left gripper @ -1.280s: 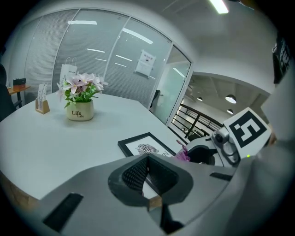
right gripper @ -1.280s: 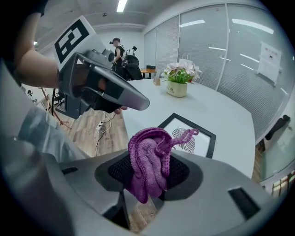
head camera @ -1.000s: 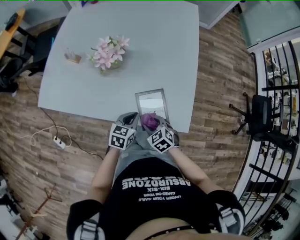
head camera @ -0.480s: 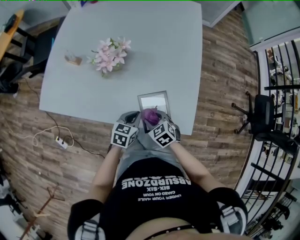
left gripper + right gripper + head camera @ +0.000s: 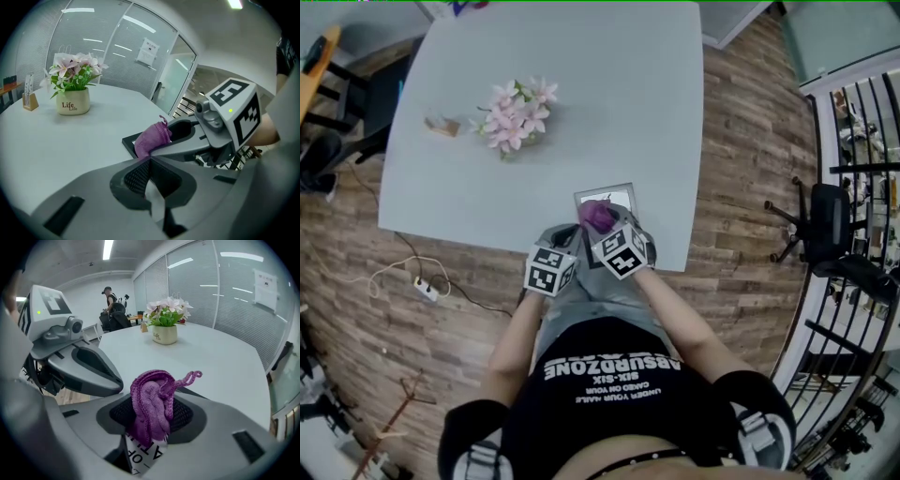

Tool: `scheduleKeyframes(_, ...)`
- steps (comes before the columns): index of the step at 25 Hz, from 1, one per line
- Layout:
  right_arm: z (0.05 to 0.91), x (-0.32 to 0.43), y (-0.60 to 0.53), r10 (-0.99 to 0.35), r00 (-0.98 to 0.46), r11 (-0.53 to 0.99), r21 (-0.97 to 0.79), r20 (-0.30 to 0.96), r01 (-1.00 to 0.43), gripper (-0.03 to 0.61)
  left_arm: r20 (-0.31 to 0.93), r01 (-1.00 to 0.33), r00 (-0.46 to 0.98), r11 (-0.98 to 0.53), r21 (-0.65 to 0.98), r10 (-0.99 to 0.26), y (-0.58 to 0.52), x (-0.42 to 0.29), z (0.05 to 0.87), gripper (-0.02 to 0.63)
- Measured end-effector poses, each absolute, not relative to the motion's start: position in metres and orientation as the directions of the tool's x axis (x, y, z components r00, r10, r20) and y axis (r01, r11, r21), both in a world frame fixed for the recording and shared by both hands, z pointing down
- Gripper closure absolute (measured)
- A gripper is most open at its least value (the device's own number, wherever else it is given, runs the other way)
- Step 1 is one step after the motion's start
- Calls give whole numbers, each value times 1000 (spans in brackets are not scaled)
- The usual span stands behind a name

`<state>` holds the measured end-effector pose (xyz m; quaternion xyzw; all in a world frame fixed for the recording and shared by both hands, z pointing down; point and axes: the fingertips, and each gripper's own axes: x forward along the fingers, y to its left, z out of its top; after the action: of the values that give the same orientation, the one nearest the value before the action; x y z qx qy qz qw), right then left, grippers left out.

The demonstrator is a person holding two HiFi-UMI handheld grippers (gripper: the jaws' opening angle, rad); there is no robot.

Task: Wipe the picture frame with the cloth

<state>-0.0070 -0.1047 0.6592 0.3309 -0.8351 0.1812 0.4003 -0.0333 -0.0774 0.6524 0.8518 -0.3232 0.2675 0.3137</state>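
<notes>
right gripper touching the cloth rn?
Touching. The right gripper view shows the right gripper with its jaws closed on the purple cloth, which bunches up from between them.

In the head view, the cloth (image 5: 597, 215) and the right gripper (image 5: 602, 229) cover the near half of the frame (image 5: 619, 197). In the right gripper view, the cloth hides nearly all of the frame. The stand (image 5: 442, 125) near the flowers (image 5: 514, 111) is too small to tell. In the left gripper view, the print on the posted sheet (image 5: 147, 51) is too small to read.

Bunched purple cloth (image 5: 597, 215), seemingly atop frame (image 5: 622, 197)
</notes>
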Motion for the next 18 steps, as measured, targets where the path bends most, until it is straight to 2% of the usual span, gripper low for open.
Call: scheduleKeyframes(18, 658, -9, -136, -425, -466, 691, -55, 776, -721, 387, 721, -675, 626, -671, 308, -299, -79, -22, 675, 598)
